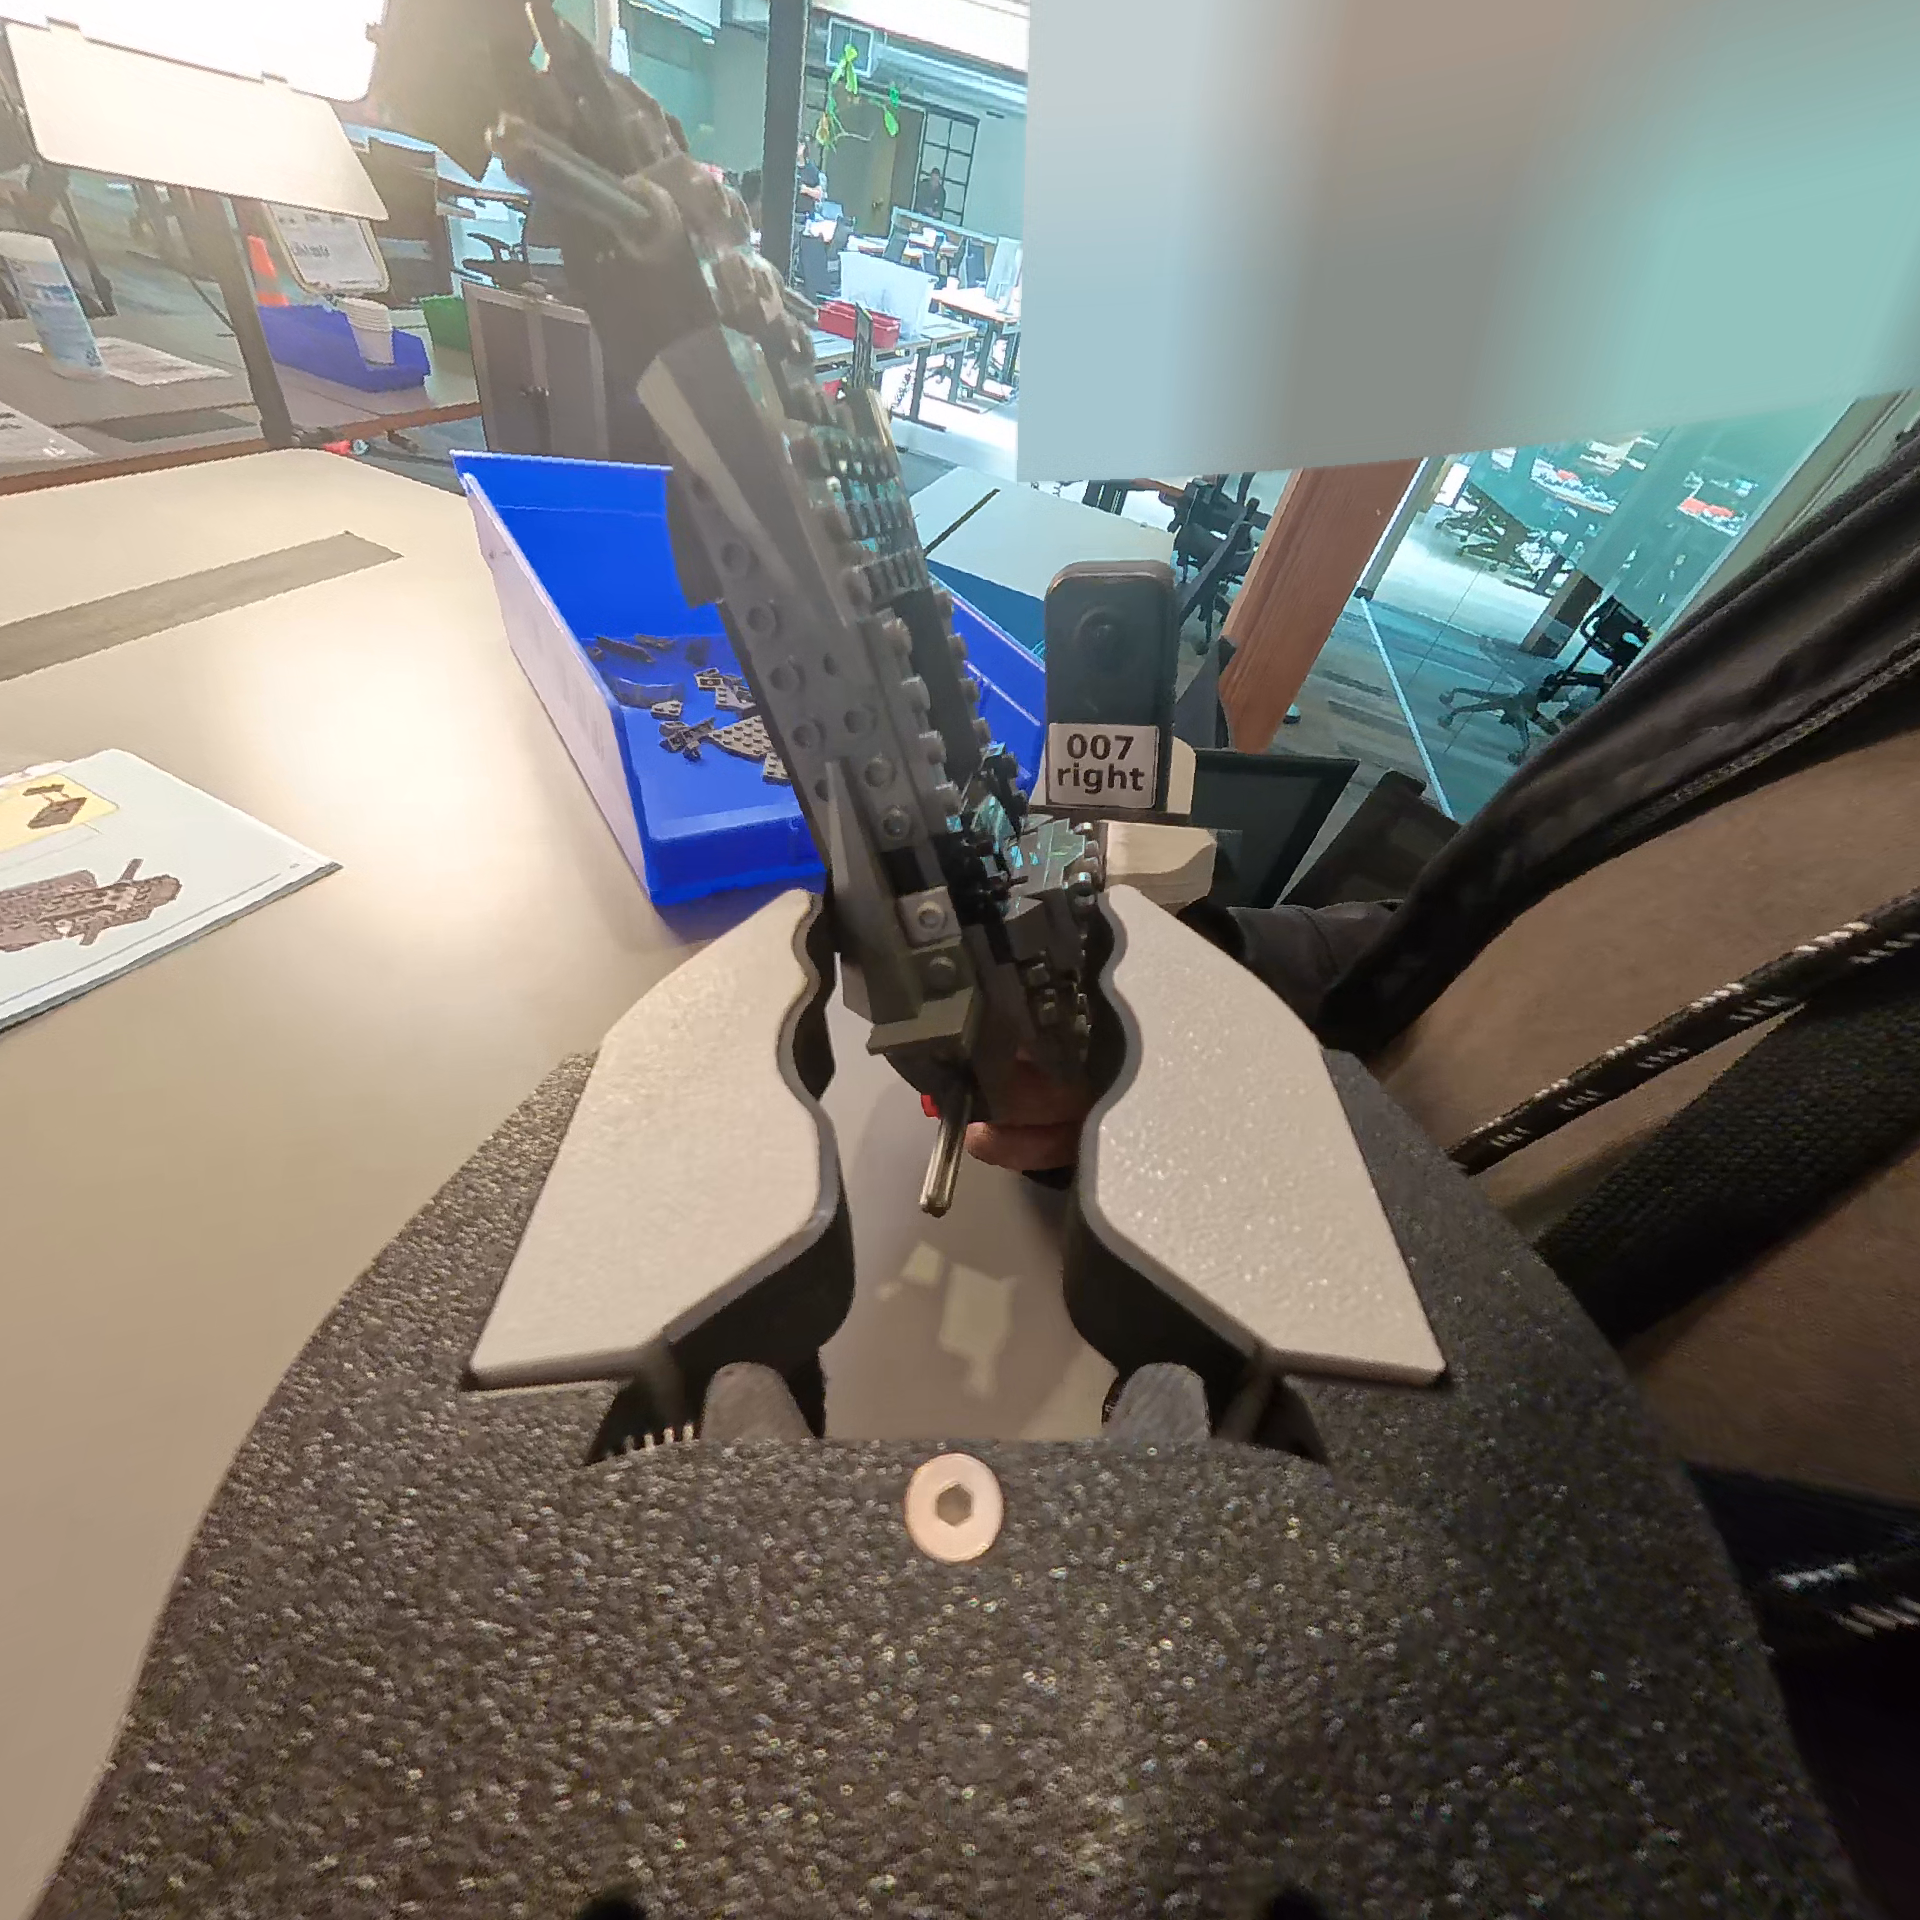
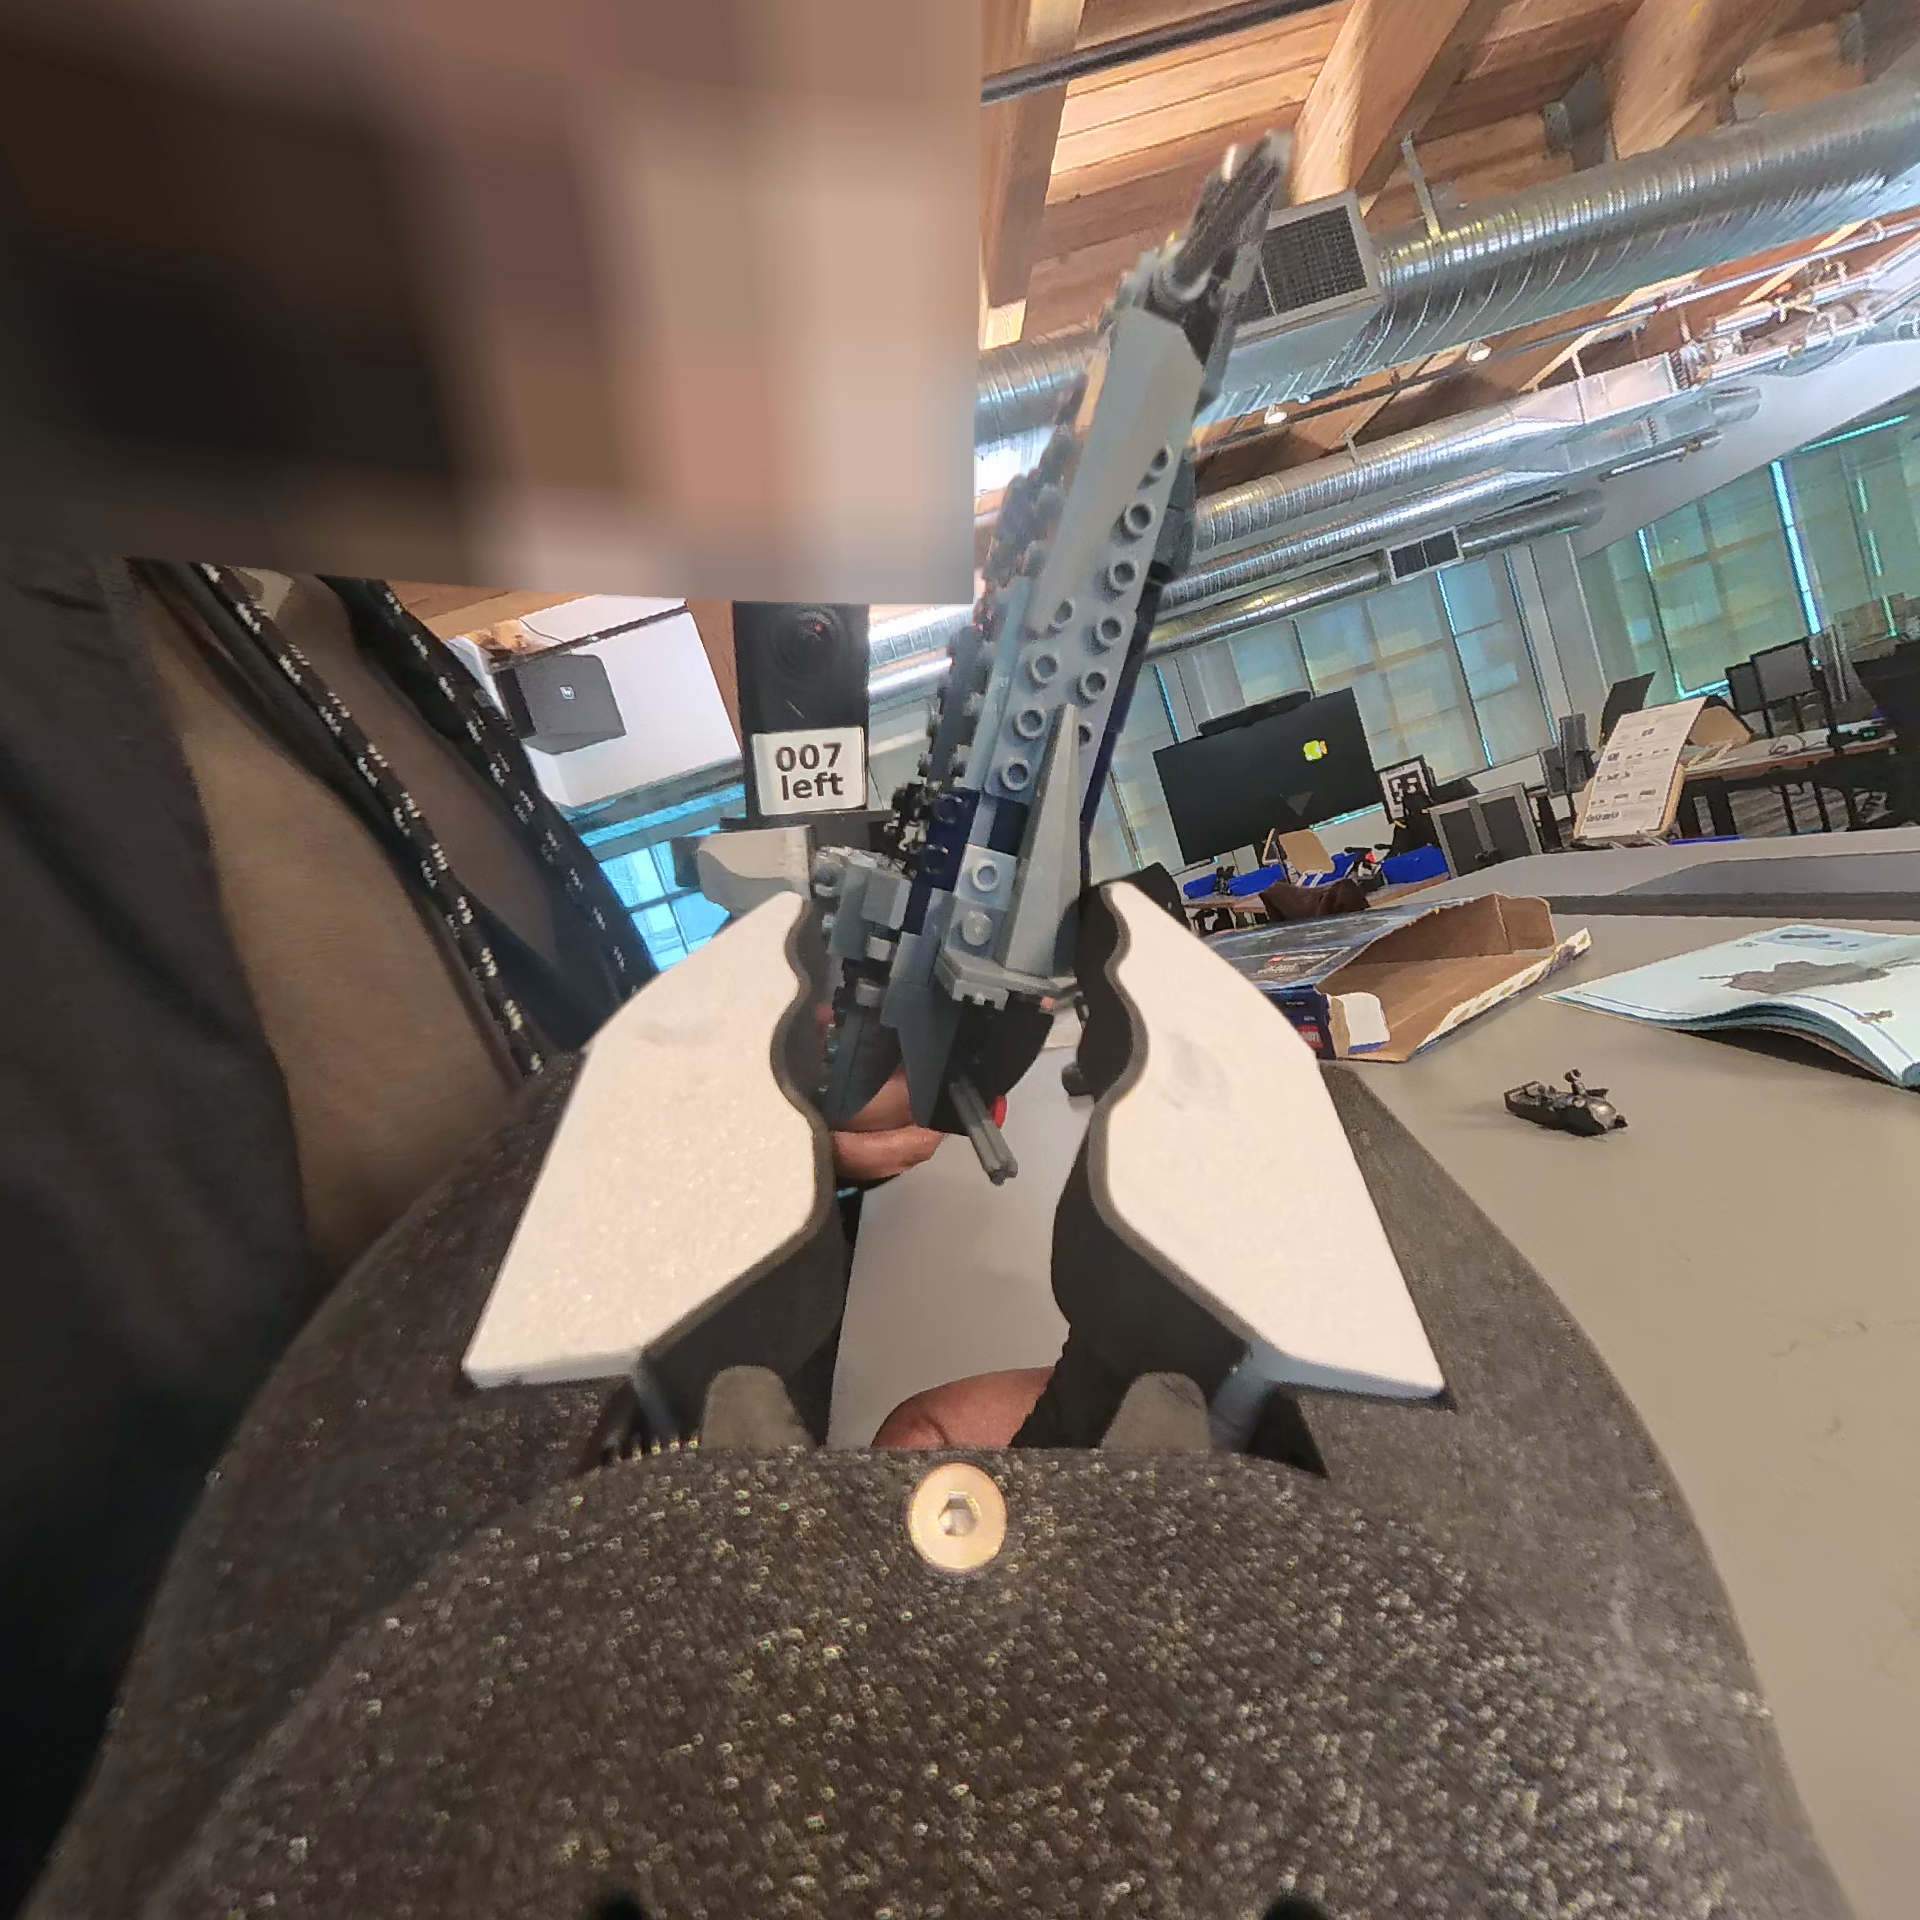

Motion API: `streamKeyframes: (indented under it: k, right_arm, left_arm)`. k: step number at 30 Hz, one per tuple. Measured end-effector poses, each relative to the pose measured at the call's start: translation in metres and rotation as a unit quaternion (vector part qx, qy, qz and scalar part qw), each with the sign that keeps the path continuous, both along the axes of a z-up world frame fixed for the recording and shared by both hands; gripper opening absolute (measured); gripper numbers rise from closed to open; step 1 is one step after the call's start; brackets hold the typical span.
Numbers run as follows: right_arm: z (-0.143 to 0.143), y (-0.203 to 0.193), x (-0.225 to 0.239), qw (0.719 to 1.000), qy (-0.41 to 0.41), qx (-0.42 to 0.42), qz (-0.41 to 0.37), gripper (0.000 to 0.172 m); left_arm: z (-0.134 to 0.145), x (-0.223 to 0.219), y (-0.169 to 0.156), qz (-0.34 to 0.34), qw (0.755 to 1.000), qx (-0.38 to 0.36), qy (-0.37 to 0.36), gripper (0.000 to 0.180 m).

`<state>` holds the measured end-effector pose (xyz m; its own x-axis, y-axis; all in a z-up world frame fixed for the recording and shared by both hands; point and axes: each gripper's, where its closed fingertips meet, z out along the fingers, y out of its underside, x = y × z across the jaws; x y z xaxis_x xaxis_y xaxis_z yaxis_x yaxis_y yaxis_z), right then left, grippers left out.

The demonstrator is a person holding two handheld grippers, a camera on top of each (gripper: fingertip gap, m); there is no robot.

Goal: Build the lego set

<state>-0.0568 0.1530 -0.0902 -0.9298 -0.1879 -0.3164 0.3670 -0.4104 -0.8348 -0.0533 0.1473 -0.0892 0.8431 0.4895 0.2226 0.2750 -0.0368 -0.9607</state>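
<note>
Because the grey brick model [image 1: 831,644] is long and top-heavy, I hold it by its thick lower end with both tools at once. My left gripper [image 1: 961,935] has its jaws about half open and clamped on that end, a pad against each side. My right gripper [image 2: 945,925] grips the same end from the opposite side, its jaws equally parted and pressing. The model stands lifted clear of the tabletop [image 1: 312,1039], leaning toward 11 o'clock in the left view and 1 o'clock in the right. I judge the paired hold keeps the long body from swinging. A thin grey rod [image 1: 945,1164] juts from its base toward 6 o'clock, left free of my pads.

At 10 o'clock of my left jaws sits a blue bin [image 1: 582,582], its walls keeping the loose grey pieces [image 1: 717,717] together. An instruction booklet [image 1: 135,883] lies flat at 9 o'clock, face up where it can be read. In the right view, an opened cardboard box [image 2: 1455,956] and a small dark piece [image 2: 1564,1107] rest at 3 o'clock, well apart from the model.
</note>
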Motion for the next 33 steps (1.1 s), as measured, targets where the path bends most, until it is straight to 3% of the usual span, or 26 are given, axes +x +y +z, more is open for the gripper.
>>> streamKeyframes:
  k: [4,9,13,26,29,33]
  right_arm:
    - [-0.003,-0.007,-0.001,0.999,-0.012,0.035,0.008,0.048]
    - [-0.005,-0.016,-0.009,0.995,-0.051,0.082,0.005,0.048]
    - [-0.008,-0.02,-0.011,0.991,-0.053,0.121,0.003,0.048]
    - [-0.008,-0.022,-0.016,0.989,-0.057,0.137,-0.009,0.048]
    - [-0.013,-0.027,-0.024,0.982,-0.095,0.162,-0.011,0.048]
    - [-0.028,-0.035,-0.039,0.967,-0.161,0.197,-0.014,0.049]
  left_arm:
    - [-0.001,-0.001,-0.006,0.003,1.0,0.014,-0.001,0.047]
    - [-0.007,-0.008,-0.016,0.006,0.994,0.082,-0.07,0.047]
    - [-0.011,-0.009,-0.019,0.007,0.992,0.099,-0.082,0.047]
    - [-0.011,-0.015,-0.021,0.008,0.987,0.129,-0.098,0.047]
    - [-0.017,-0.021,-0.025,0.009,0.976,0.159,-0.15,0.047]
    - [-0.033,-0.034,-0.032,0.012,0.94,0.226,-0.256,0.048]
